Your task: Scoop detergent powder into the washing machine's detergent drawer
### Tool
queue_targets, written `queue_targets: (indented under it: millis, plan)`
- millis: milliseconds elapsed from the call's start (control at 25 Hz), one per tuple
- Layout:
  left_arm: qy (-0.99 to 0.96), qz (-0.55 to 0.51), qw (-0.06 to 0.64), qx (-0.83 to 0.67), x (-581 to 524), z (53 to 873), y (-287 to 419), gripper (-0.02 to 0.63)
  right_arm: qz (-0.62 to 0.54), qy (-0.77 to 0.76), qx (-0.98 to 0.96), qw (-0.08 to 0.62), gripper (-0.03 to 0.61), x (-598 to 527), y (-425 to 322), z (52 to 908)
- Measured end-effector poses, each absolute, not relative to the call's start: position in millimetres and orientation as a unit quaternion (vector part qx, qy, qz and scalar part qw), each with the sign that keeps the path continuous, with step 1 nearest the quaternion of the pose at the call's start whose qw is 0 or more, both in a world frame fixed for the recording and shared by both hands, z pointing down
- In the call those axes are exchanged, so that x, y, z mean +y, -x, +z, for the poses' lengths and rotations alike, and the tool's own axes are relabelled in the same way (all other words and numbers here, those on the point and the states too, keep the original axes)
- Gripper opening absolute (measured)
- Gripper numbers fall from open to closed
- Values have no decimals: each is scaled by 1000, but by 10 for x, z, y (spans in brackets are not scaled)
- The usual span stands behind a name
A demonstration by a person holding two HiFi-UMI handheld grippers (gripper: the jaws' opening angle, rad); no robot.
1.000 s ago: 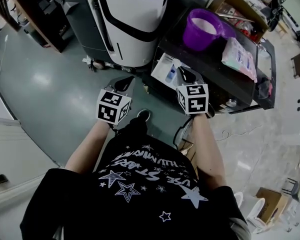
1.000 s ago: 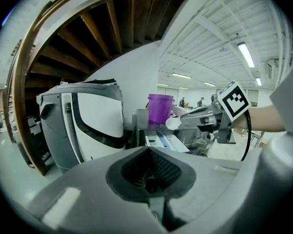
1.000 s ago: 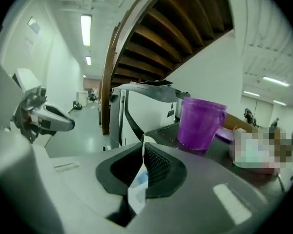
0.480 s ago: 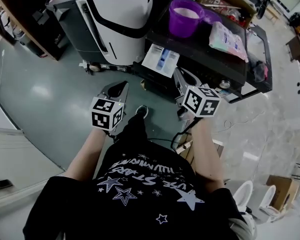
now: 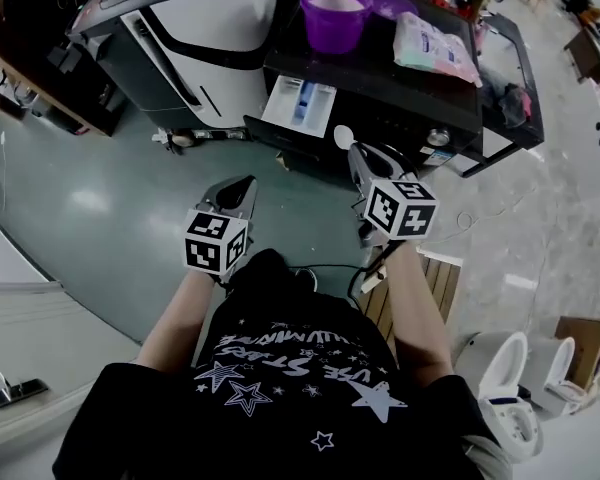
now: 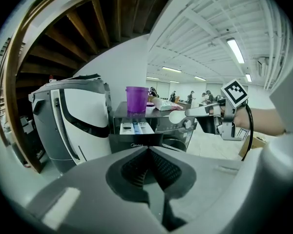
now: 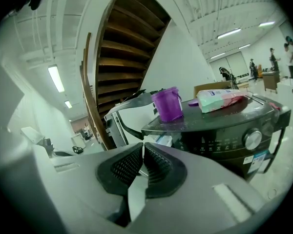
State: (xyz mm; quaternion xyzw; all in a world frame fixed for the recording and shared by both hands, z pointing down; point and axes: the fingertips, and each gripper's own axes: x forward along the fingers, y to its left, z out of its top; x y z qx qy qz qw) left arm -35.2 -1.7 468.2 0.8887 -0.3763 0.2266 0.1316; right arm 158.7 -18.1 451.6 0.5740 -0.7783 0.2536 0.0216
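The black washing machine [image 5: 420,98] stands ahead with its white detergent drawer [image 5: 298,105] pulled open. On its top sit a purple bucket [image 5: 335,8] holding pale powder and a detergent bag [image 5: 435,48]. My right gripper [image 5: 358,153] is shut on the handle of a white scoop [image 5: 343,136], whose bowl points toward the drawer and stays short of it. From the left gripper view the scoop [image 6: 178,116] hangs in front of the machine. My left gripper [image 5: 242,183] is shut and holds nothing, out over the floor to the left of the machine.
A white and grey appliance [image 5: 200,38] stands left of the machine. A wooden staircase [image 7: 117,57] rises behind it. A wooden pallet [image 5: 430,288] lies right of my legs, with white toilets [image 5: 510,388] and a cardboard box [image 5: 585,343] at the lower right.
The machine and drawer have shifted up and left in the head view. Both grippers now stand farther back from the drawer, the right one still holding the scoop.
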Motion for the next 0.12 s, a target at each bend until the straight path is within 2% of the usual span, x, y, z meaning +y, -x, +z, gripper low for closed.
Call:
queue_targets:
  millis: [120]
  plan:
    - [-890, 230, 132, -370, 5, 4735, 280, 3, 251, -572, -780, 28, 35, -171, -1632, 4579]
